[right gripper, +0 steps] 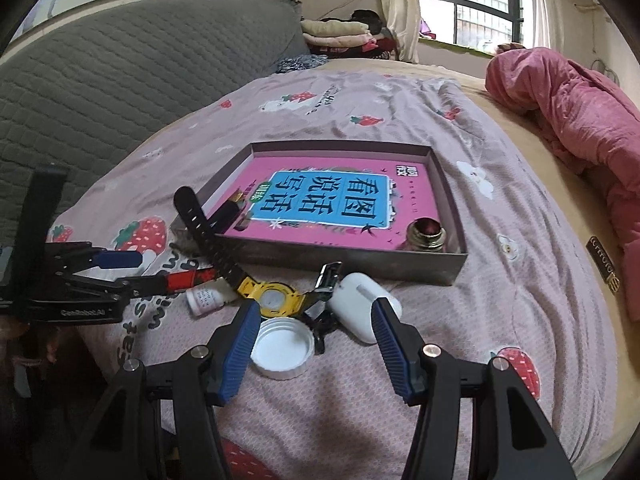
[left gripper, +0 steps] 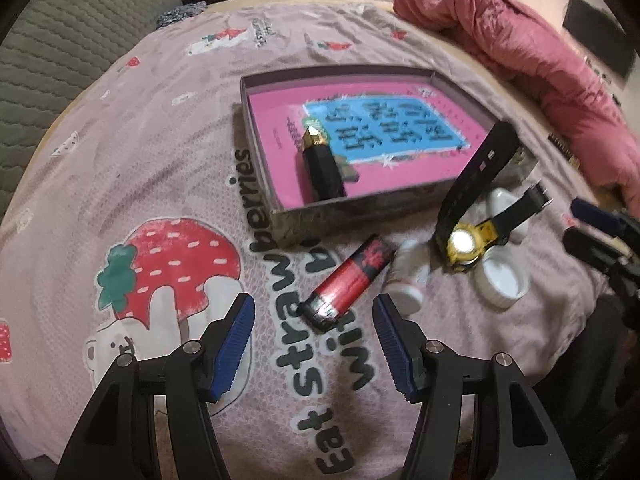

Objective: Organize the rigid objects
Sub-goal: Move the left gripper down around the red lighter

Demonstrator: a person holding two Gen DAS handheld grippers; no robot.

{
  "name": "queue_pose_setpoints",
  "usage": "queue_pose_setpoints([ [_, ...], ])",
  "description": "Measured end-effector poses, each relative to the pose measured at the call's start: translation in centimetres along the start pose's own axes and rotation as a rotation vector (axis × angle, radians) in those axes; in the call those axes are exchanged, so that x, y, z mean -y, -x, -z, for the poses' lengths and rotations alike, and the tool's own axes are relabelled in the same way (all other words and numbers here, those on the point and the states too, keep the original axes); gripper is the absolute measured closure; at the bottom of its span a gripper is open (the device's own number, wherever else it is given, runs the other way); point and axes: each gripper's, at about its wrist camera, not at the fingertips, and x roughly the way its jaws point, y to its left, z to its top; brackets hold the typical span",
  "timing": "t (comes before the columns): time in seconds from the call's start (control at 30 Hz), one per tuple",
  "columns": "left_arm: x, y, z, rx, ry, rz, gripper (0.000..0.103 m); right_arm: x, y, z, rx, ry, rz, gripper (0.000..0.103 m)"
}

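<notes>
An open shallow box point(left gripper: 280, 216) with a pink and blue book as its floor lies on the strawberry bedsheet. In it are a black lipstick point(left gripper: 322, 168) and a gold-necked jar point(right gripper: 426, 234). In front of the box lie a red and black tube point(left gripper: 348, 284), a small white bottle point(left gripper: 404, 280), a yellow watch point(right gripper: 276, 300) with black straps, a white lid point(right gripper: 284, 348) and a white case point(right gripper: 360, 300). My left gripper point(left gripper: 314, 304) is open just above the tube's near end, pads apart from it. My right gripper point(right gripper: 316, 306) is open over the lid and watch.
A pink padded jacket point(right gripper: 572, 108) lies along the bed's right side. A grey quilted headboard point(right gripper: 120, 80) rises at the left, with folded clothes point(right gripper: 336, 36) and a window behind. The box's far half holds only the book.
</notes>
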Motion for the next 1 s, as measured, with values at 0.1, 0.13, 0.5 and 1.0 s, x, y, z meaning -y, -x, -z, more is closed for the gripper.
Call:
queue_pose_setpoints([
  [0.1, -0.1, -0.9, 0.1, -0.024, -0.012, -0.021, 0.040, 0.0, -0.2, 0.2, -0.006, -0.003, -0.004, 0.046],
  [0.13, -0.2, -1.3, 0.0, -0.034, -0.014, -0.020, 0.040, 0.0, -0.3, 0.2, -0.009, -0.006, -0.003, 0.046],
  [0.5, -0.1, -3.6, -1.0, -0.063, -0.016, 0.011, 0.040, 1.0, -1.1, 0.3, -0.028, -0.045, -0.002, 0.046],
  [1.0, 1.4, -5.1, -2.3, -0.056, -0.033, 0.048, 0.051, 0.4, -2.8, 0.5, -0.051, -0.065, -0.020, 0.046],
])
